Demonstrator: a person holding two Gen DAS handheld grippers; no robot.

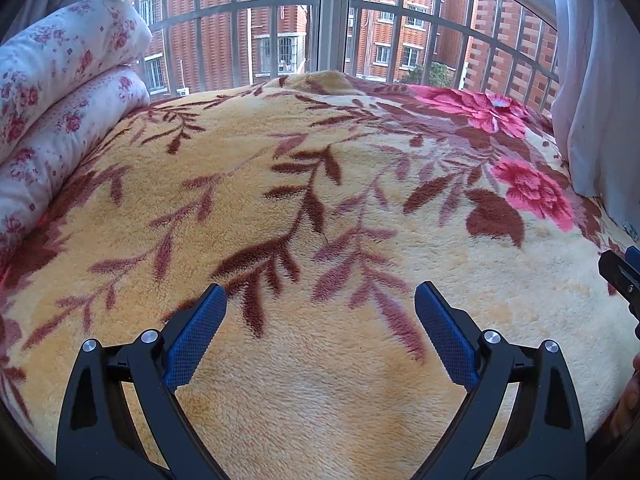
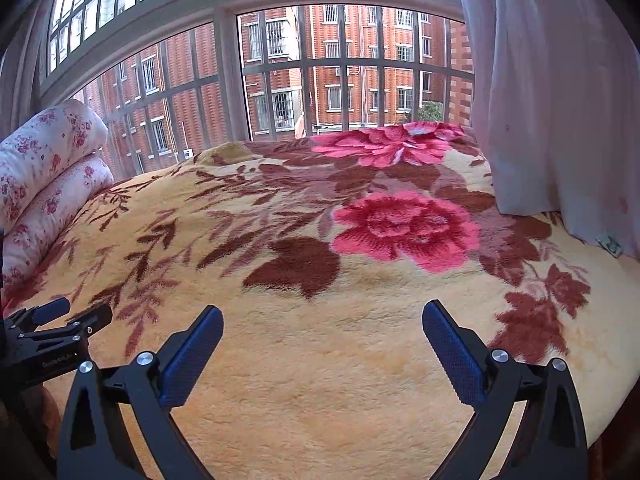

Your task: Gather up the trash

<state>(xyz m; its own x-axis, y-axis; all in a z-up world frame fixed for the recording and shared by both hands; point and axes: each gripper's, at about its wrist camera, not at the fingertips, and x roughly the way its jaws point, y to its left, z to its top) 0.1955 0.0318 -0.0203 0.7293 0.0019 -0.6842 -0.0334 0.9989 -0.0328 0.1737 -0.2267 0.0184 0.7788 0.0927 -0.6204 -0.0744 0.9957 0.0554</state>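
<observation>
Trash scrap [image 2: 610, 244]: one small, flat, greenish-white piece, too small to identify further. It lies on the blanket at the far right, just beside the foot of the curtain, well apart from both grippers.

Rolled quilt [image 1: 60, 92]: far left. It is white cotton with a small pink rose print, folded into two rounded, stacked bolsters resting on the blanket's edge.

Blanket [image 1: 304, 380]: thick plush fleece with a short fuzzy pile. The ground is cream-yellow with brown leaf sprays and large pink blossoms toward the right. The surface is gently domed.

Left gripper [image 1: 320, 296]: black rigid arms with silver pivot pins and blue mesh-textured pads [image 1: 196, 340]. The jaws are spread wide above the blanket, holding nothing.

Right gripper [image 2: 322, 312]: same build. The jaws are spread wide and empty, with bare fleece between them.

Window [image 2: 280, 80]: behind the bed, grey metal frame and grid bars.

Curtain [image 2: 560, 100]: far right, pale thin fabric in vertical folds, its hem touching the blanket.
</observation>
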